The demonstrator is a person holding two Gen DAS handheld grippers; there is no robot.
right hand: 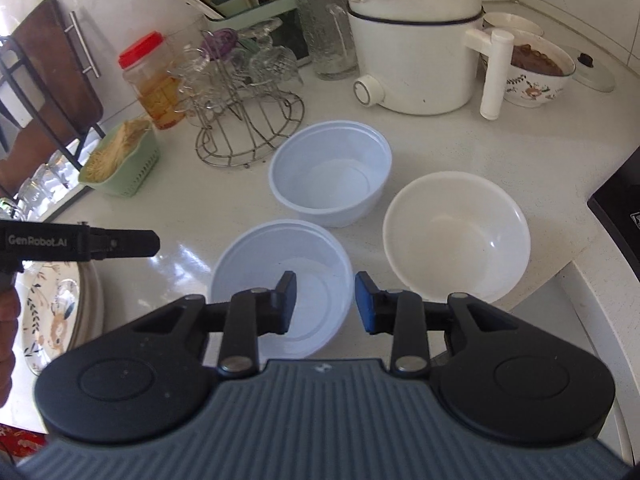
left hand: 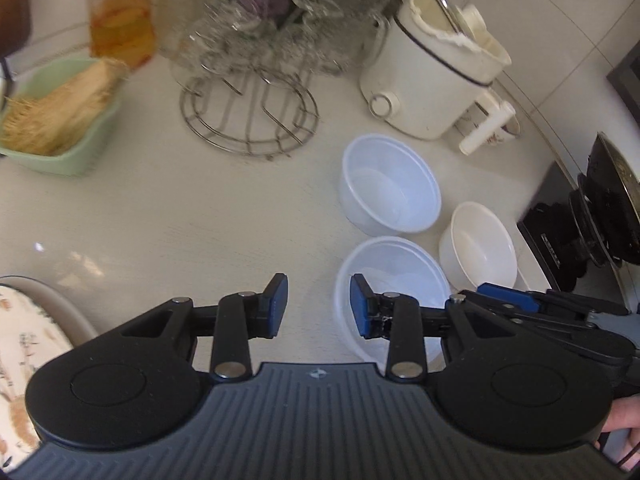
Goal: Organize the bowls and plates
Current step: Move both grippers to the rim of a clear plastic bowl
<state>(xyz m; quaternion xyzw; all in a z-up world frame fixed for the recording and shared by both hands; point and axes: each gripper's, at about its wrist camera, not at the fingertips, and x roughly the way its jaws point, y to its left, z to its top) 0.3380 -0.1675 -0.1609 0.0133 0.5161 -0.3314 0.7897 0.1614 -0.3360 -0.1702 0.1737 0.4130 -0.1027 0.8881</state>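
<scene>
Three bowls stand on the white counter. A translucent plastic bowl point(left hand: 400, 276) point(right hand: 280, 276) is nearest, a second one like it point(left hand: 390, 186) point(right hand: 332, 172) sits behind it, and a white bowl point(left hand: 480, 246) point(right hand: 456, 236) is to their right. My right gripper point(right hand: 326, 302) point(left hand: 508, 298) is open and straddles the near bowl's right rim without its pads pressing on it. My left gripper point(left hand: 319, 306) point(right hand: 154, 243) is open and holds nothing, at that bowl's left side. A patterned plate point(left hand: 24, 340) point(right hand: 52, 312) lies at the lower left.
Behind the bowls stand a wire rack of glasses point(right hand: 248, 120), a white electric pot point(right hand: 420, 64) with a handle, a red-lidded jar point(right hand: 154, 84) and a green basket point(right hand: 120, 164). A patterned bowl point(right hand: 532, 76) sits far right. A black stove point(left hand: 580, 232) and the counter edge border the right side.
</scene>
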